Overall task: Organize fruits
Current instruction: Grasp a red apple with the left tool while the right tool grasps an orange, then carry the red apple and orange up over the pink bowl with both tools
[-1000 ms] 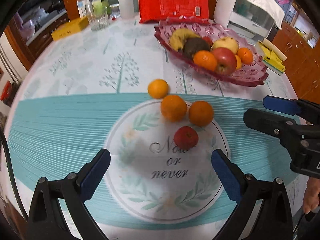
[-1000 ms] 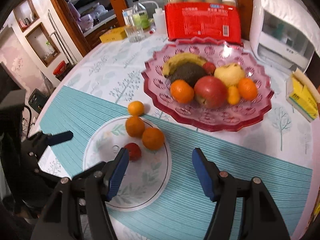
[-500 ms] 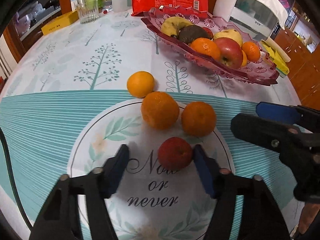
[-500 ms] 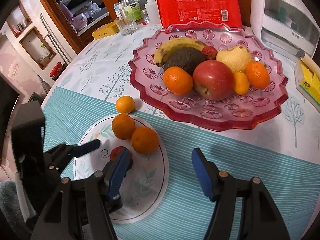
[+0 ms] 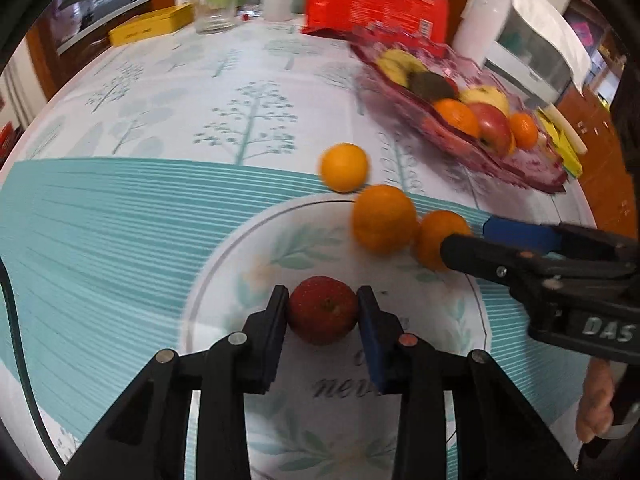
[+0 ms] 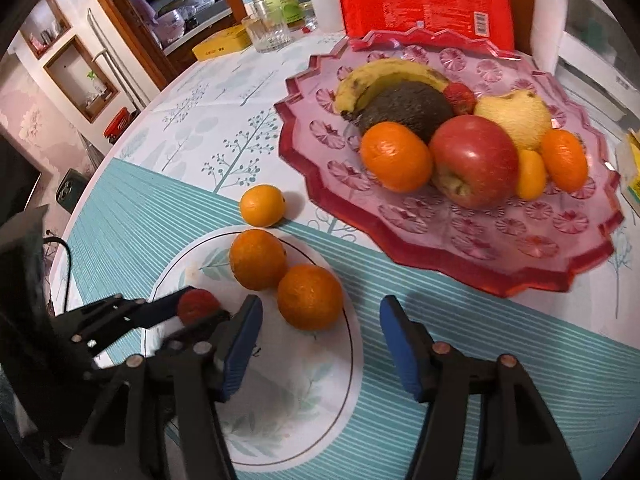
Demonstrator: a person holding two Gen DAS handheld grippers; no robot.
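A small red apple (image 5: 323,310) lies on the round print of the tablecloth, and my left gripper (image 5: 323,304) is shut on it, pads pressed on both sides. Three oranges lie beyond: a small one (image 5: 344,167), a bigger one (image 5: 383,218) and a third (image 6: 310,296). My right gripper (image 6: 320,322) hangs over that third orange, which sits just ahead of the gap between its blue pads. Its jaws are closing and the pads do not touch the fruit. A pink glass dish (image 6: 440,248) behind holds a banana, an avocado, a red apple and more oranges.
A red packet (image 6: 424,0) and a white appliance (image 5: 520,36) stand behind the dish. A glass (image 6: 267,32), bottles and a yellow box (image 5: 152,29) are at the far edge. Yellow packs (image 5: 568,148) lie right of the dish. A hand (image 5: 596,404) holds the right gripper.
My left gripper came down over the red apple and shut on it. The right gripper sank toward the nearest orange and its jaws narrowed.
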